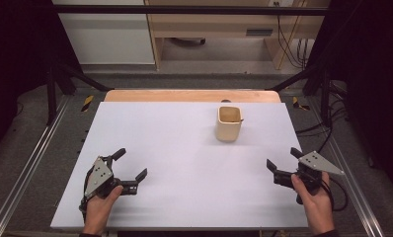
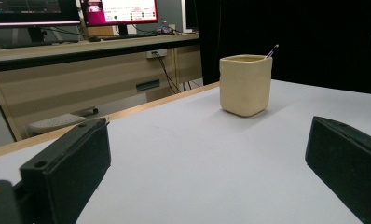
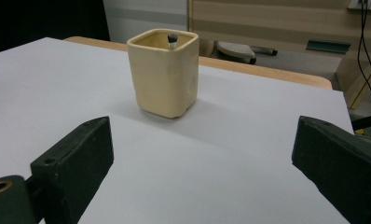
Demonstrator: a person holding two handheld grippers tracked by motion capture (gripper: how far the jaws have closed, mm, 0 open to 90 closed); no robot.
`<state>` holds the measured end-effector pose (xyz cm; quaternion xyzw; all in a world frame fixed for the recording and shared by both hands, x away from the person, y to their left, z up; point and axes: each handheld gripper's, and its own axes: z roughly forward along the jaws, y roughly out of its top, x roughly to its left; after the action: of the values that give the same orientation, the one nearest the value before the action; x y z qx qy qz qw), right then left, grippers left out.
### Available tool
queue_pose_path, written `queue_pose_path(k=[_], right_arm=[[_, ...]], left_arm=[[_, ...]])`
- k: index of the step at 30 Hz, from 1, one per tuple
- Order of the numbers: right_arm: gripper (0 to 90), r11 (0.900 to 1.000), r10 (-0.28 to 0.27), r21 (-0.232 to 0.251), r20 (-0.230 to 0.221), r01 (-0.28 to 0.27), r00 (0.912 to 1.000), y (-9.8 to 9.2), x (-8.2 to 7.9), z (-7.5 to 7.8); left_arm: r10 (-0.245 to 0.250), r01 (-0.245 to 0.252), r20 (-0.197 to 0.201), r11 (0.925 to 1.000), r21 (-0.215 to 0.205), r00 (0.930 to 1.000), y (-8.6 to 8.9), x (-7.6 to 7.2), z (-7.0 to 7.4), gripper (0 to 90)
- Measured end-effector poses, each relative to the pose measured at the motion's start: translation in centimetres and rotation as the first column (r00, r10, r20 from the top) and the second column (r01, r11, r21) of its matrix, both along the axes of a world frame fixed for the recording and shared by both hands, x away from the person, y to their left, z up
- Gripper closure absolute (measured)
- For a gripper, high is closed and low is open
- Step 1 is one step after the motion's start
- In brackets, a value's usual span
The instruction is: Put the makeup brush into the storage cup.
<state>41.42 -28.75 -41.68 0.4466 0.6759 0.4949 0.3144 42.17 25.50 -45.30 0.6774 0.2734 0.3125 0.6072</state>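
My left claw [image 1: 130, 165] and right claw [image 1: 282, 161] rest wide apart, empty, well short of the cream cup [image 1: 229, 123] (a thin stick leans inside), flanking it to approach.

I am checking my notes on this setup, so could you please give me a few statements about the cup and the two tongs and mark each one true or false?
1. The cream cup stands upright on the white table. True.
2. The left tongs are clamped on the cup. False: they are open and well apart from it, near the table's front edge.
3. A thin stick-like item pokes up from inside the cup. True.
4. The right tongs are shut. False: their jaws stand wide apart.
5. The cup lies tipped on its side. False: it stands on its base.
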Motion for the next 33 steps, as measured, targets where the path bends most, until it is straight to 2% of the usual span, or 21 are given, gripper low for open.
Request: queue_pose_path(k=[6, 17, 23, 27, 31, 33], right_arm=[[5.4, 1.000, -0.003, 0.026, -0.005, 0.003, 1.0000, 0.0, 0.0, -1.4], [5.3, 0.997, 0.009, 0.070, 0.040, -0.012, 0.9992, 0.6, 0.9, -3.2], [5.2, 0.995, 0.013, 0.095, 0.037, -0.016, 0.9992, 1.1, 1.4, -4.3], [5.1, 0.996, 0.013, 0.091, 0.040, -0.016, 0.9991, 1.5, 1.7, -4.8], [4.9, 0.996, 0.014, 0.083, 0.071, -0.020, 0.9974, 1.7, 1.8, -5.5], [4.9, 0.998, 0.017, 0.065, 0.092, -0.023, 0.9956, 1.8, 1.8, -5.9]], left_arm=[[-0.001, 0.001, -0.001, 1.0000, 0.001, 1.0000, 0.0, 0.0, 0.0, 0.0], [-0.003, 0.003, -0.005, 1.0000, 0.005, 1.0000, -0.1, -0.1, -0.1, 0.0], [-0.005, 0.005, -0.006, 0.9999, 0.010, 1.0000, -0.1, -0.1, -0.1, 0.0], [-0.005, 0.005, -0.005, 1.0000, 0.008, 1.0000, -0.1, -0.1, -0.1, 0.0], [-0.001, 0.001, -0.008, 1.0000, 0.001, 1.0000, 0.0, 0.0, -0.2, 0.0], [0.000, 0.000, -0.009, 1.0000, -0.008, 1.0000, 0.1, 0.0, -0.2, 0.0]])
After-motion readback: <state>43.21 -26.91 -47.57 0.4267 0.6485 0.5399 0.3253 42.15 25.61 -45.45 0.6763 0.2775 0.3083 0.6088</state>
